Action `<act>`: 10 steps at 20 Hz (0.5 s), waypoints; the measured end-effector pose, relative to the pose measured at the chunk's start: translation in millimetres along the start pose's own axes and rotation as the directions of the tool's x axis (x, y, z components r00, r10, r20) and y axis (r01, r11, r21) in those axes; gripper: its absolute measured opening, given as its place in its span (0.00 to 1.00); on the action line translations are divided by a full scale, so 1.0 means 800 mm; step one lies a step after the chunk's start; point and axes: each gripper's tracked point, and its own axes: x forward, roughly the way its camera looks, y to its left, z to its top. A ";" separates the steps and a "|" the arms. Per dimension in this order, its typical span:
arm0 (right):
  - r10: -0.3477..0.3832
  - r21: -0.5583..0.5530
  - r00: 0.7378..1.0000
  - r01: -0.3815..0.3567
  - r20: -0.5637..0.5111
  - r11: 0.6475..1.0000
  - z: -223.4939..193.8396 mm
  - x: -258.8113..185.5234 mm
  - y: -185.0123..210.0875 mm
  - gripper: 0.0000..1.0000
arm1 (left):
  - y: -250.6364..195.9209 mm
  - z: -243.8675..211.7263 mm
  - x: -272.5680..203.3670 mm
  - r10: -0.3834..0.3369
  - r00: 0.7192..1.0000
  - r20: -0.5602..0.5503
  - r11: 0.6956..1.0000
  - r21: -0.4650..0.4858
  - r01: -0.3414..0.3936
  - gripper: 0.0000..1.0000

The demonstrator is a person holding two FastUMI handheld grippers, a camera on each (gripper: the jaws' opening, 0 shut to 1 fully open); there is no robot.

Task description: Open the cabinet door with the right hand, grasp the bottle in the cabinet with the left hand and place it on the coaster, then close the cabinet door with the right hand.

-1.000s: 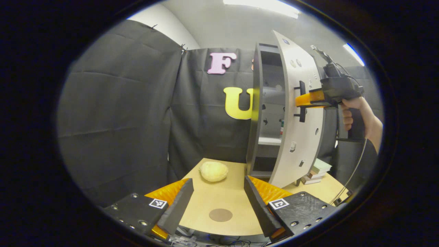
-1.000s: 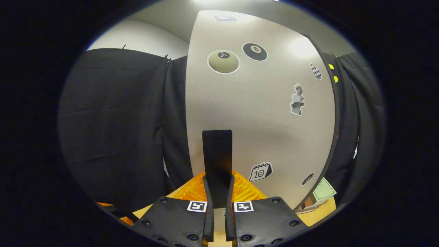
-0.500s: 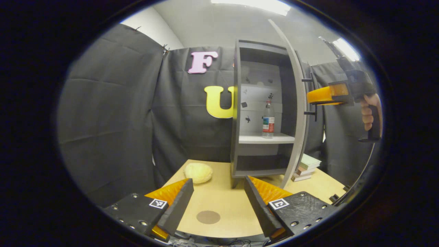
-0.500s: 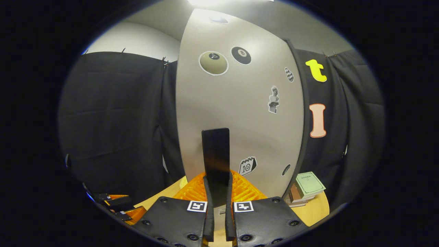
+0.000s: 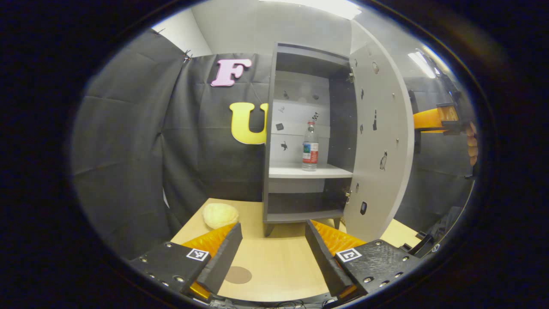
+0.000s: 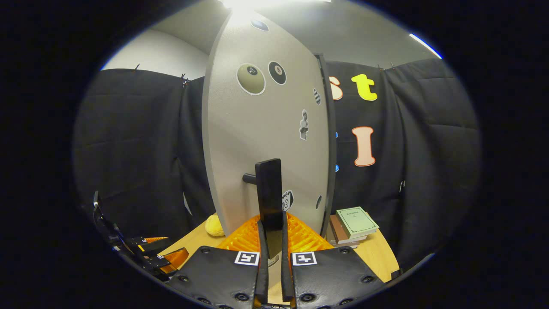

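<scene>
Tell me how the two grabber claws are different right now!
The left gripper has its fingers spread wide apart with nothing between them; the right gripper has its fingers squeezed onto the cabinet door's handle. The left gripper hangs over the table, pointing at the bottle on the shelf; the right gripper is up against the door, which stands open. Both are hand-held and carry square markers on top.

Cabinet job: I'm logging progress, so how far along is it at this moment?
Done: the cabinet door stands wide open. In hand: the right hand-held gripper is shut on the door handle. Left: the bottle stands on the shelf, ungrasped; the left hand-held gripper is open and far from it. The coaster is bare, and the door needs closing.
</scene>
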 end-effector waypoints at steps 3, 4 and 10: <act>-0.054 0.007 0.998 0.054 0.010 0.998 0.000 -0.004 -0.017 0.14 | -0.017 -0.001 0.013 -0.038 0.999 -0.009 0.999 0.003 0.038 0.89; -0.071 0.016 0.997 0.071 0.012 0.997 0.000 -0.005 -0.022 0.13 | -0.024 -0.002 0.018 -0.053 0.999 -0.012 0.999 0.003 0.053 0.89; -0.175 0.004 0.984 0.175 0.020 0.985 -0.001 -0.018 -0.055 0.13 | -0.045 -0.011 0.035 -0.123 0.992 -0.040 0.992 0.000 0.123 0.89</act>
